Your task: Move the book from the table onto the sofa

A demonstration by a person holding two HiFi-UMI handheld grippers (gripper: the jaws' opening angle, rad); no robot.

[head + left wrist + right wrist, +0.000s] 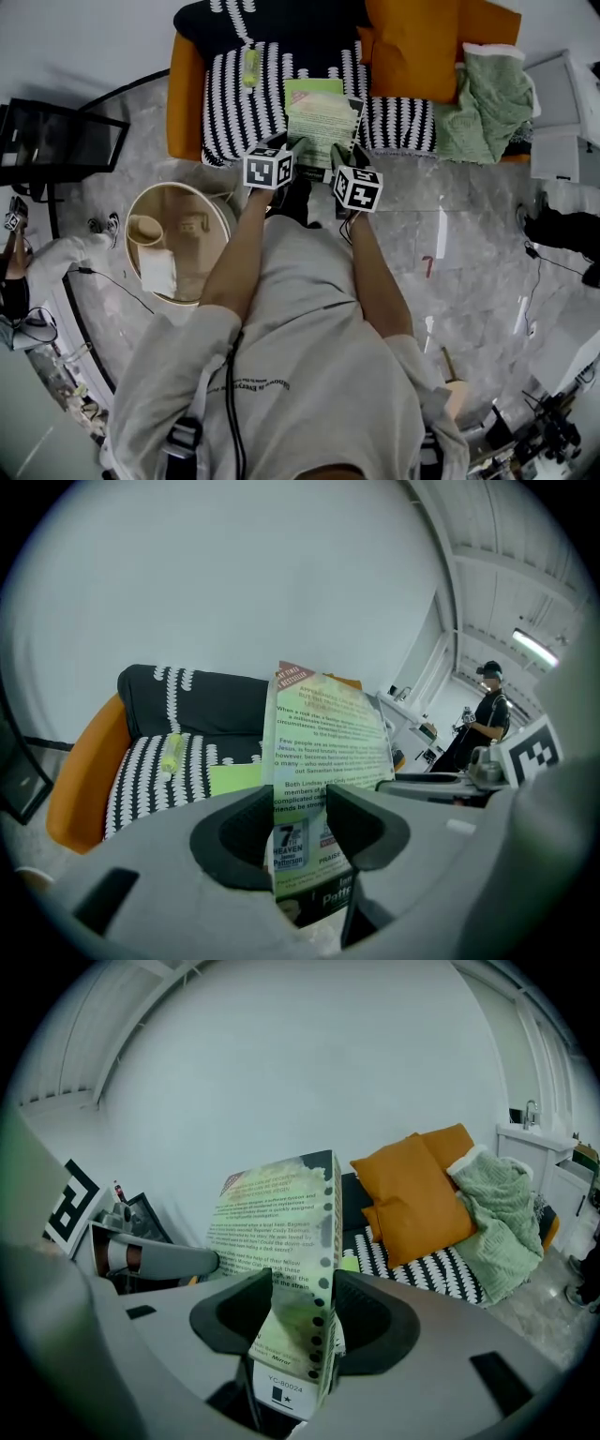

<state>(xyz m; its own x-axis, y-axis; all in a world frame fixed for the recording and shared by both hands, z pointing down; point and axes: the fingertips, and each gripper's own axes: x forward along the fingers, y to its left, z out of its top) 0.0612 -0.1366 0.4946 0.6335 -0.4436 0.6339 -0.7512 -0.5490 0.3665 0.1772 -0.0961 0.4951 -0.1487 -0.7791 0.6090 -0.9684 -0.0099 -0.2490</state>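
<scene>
I hold a paperback book [323, 124] with a pale green back cover between both grippers, above the front edge of the sofa seat [234, 122]. My left gripper [298, 147] is shut on the book's left side, and in the left gripper view the book [323, 752] stands upright between the pads of the left gripper [300, 832]. My right gripper [343, 156] is shut on the other side; in the right gripper view the book's spine [323, 1241] sits in the jaws of the right gripper [302, 1314]. The sofa is orange under a black-and-white striped throw.
On the seat lie a yellow-green marker [250, 66] and a light green sheet [312, 91]. Orange cushions [412, 47] and a green blanket [492, 103] fill the sofa's right end. A round wooden table [217, 217] with a cup stands at the left. A person [483, 719] stands far off.
</scene>
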